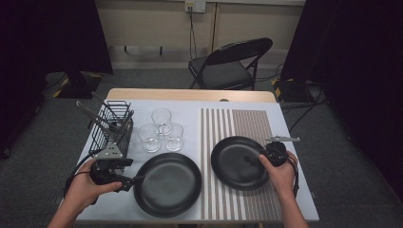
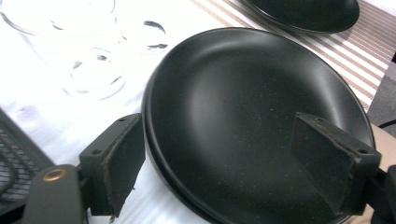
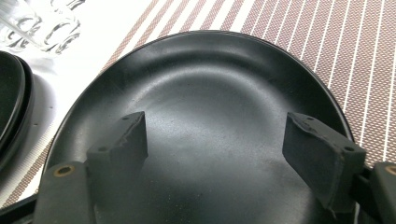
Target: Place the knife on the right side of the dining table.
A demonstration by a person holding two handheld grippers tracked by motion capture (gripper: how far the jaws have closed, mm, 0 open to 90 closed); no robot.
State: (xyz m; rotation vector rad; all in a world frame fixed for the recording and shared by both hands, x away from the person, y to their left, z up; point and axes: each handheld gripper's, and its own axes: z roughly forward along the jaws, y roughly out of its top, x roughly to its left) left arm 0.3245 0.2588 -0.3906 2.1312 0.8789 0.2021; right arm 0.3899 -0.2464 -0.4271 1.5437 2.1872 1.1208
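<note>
Matte black plates [image 1: 167, 184], round, striped placemat [image 1: 247, 124]

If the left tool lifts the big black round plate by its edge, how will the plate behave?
The big black round plate looks rigid, so it should not bend. Its matte surface with a low smooth rim may slip between the pads of the open left tool. Held by one edge, such a wide plate will probably tilt downward. It may be breakable, though its material is unclear.

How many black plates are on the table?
2. The larger plate lies on the white cloth at the left gripper; the smaller plate lies on the striped mat at the right gripper.
</note>
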